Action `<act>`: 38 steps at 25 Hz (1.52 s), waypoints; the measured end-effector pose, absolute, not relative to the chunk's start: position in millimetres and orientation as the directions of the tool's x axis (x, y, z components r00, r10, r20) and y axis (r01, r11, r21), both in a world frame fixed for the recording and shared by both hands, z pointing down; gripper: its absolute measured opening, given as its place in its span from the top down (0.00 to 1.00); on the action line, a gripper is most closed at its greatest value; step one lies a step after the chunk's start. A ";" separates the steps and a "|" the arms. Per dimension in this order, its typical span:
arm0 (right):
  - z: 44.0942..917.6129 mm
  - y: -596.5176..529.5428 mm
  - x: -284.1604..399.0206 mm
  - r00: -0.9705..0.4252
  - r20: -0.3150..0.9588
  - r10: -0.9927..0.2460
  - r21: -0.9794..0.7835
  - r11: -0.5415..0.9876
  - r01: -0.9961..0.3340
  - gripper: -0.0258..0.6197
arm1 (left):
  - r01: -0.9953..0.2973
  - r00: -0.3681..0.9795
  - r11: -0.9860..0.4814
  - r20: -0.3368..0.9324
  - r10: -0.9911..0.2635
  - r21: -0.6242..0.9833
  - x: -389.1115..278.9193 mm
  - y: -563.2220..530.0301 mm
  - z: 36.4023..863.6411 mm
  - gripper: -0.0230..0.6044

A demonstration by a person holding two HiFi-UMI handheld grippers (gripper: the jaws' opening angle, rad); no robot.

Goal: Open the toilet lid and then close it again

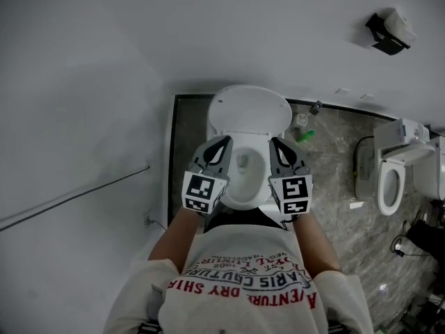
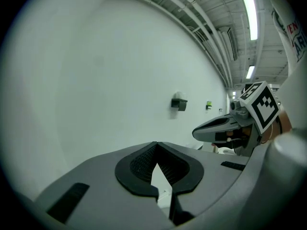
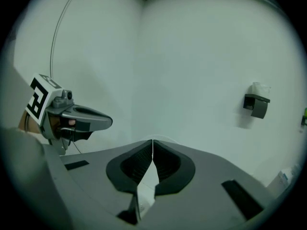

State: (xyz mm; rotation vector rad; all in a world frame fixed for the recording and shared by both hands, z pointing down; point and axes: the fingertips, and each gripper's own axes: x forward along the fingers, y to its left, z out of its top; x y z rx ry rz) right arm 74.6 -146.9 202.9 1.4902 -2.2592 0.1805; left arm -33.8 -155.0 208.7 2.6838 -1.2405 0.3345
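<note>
The toilet (image 1: pixel 240 199) stands at the middle of the head view, straight ahead of the person, with its long axis running from the person's body toward the wall (image 1: pixel 208 26). Its lid (image 1: pixel 250 110) is raised: it stands at the far end of the bowl against the wall, hinged edge low at the back and rounded free edge pointing up, so the bowl lies uncovered.

The left gripper (image 1: pixel 227 140) and right gripper (image 1: pixel 272 140) hover side by side over the bowl, one above each side of the rim, both aimed at the lid. No view shows either one touching it. Seen from their own cameras, the left gripper (image 2: pixel 156 143) and the right gripper (image 3: pixel 152 141) are each clenched tight, tips meeting, with nothing between them.

A dark holder (image 1: pixel 387 35) hangs on the wall to the right. A second toilet (image 1: pixel 400 155) stands well apart on the dark stone floor (image 1: pixel 334 186), and a green bottle (image 1: pixel 306 136) lies near the first toilet's base.
</note>
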 end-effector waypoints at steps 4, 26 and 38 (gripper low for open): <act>221.2 -174.8 76.4 -0.353 0.443 -0.824 0.180 0.468 -0.865 0.94 | -0.752 0.632 -0.659 0.287 -0.720 0.002 -24.6 -180.3 223.5 0.95; 318.1 -316.7 103.3 -0.377 0.683 -0.626 0.264 0.692 -0.672 0.90 | -0.508 0.578 -0.820 0.602 -0.551 -0.263 22.5 -330.7 327.6 0.77; 352.9 -337.8 102.0 -0.360 0.772 -0.523 0.277 0.788 -0.550 0.84 | -0.368 0.551 -0.865 0.669 -0.499 -0.342 32.4 -351.5 353.1 0.78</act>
